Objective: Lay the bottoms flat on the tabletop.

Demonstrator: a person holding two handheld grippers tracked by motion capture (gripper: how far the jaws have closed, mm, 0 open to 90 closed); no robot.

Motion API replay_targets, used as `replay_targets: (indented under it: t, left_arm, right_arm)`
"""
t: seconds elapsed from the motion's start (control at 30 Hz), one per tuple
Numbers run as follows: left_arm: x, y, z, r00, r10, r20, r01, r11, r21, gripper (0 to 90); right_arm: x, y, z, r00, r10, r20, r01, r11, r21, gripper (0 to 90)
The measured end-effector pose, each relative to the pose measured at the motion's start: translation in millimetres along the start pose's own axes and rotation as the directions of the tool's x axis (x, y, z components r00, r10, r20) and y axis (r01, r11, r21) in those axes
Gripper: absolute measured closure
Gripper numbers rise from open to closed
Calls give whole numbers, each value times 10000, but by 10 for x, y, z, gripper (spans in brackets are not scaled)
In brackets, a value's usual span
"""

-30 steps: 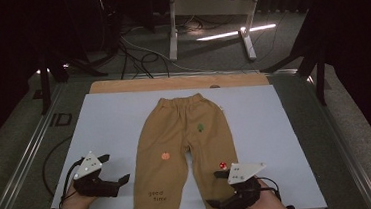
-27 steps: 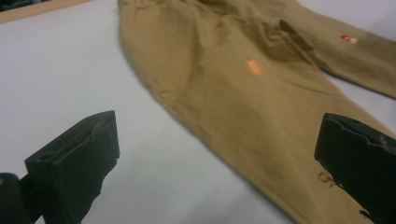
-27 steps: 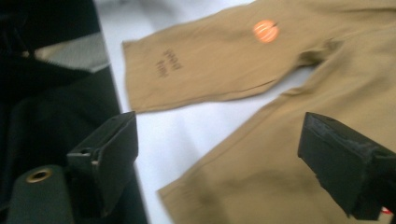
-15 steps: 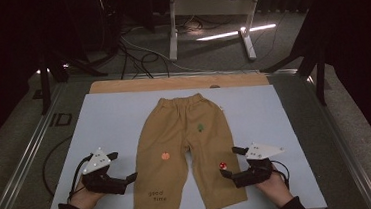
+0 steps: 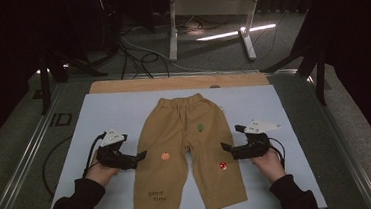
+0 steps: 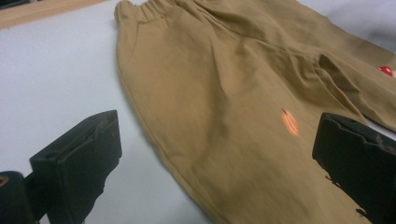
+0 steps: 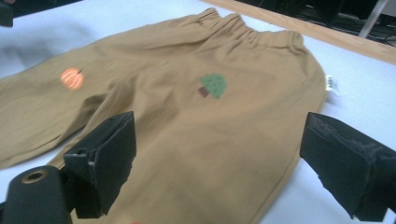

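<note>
Left hand [image 5: 98,172]: comes in from the bottom of the high view, holding its tool low over the white mat [image 5: 104,116], just outside the outer seam of the trousers.
Left gripper [image 5: 138,156]: jaws released and spread wide; in the left gripper view one jaw sits over bare mat and the other over the tan cloth, so the leg's edge lies between them, not yet pinched.
Trousers [image 5: 187,149]: small tan pair lying flat and face up in the middle of the mat, elastic waistband [image 5: 182,101] toward the far wooden edge, both legs pointing at the person.
Marks on the cloth: an orange pumpkin [image 5: 165,156] on the leg nearest the left gripper, a green tree [image 5: 201,128] higher up, a red mushroom [image 5: 223,165] on the other leg, small lettering [image 5: 155,196] near one hem.
Right gripper [image 5: 225,147]: jaws likewise apart and holding nothing; it points inward at the outer edge of the other leg, close beside the mushroom, with a white care tag [image 7: 330,84] visible at the side seam in the right gripper view.
Right hand [image 5: 268,162]: low on the mat, mirroring the left.
Step in hand: by my reading, the approach before a fold, both tools lined up on opposite side seams at about mid-thigh.
Next move: likely each gripper should slide its lower jaw under the seam, close on the single edge of cloth, then lift together so the fabric folds evenly without bunching.
</note>
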State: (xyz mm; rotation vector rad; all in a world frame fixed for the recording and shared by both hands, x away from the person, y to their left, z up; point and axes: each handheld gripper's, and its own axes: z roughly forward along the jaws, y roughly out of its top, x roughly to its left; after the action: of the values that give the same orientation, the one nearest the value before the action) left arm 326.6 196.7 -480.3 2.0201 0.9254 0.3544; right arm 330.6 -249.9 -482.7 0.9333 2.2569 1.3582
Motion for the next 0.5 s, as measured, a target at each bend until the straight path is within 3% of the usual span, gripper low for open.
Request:
replay_targets:
  t: [0.5]
  left_arm:
    - [336,285,387,9955,-401,-863,460,9967,673,20]
  right_arm:
    - [-358,151,489,9959,528,731,-563,9973,467,130]
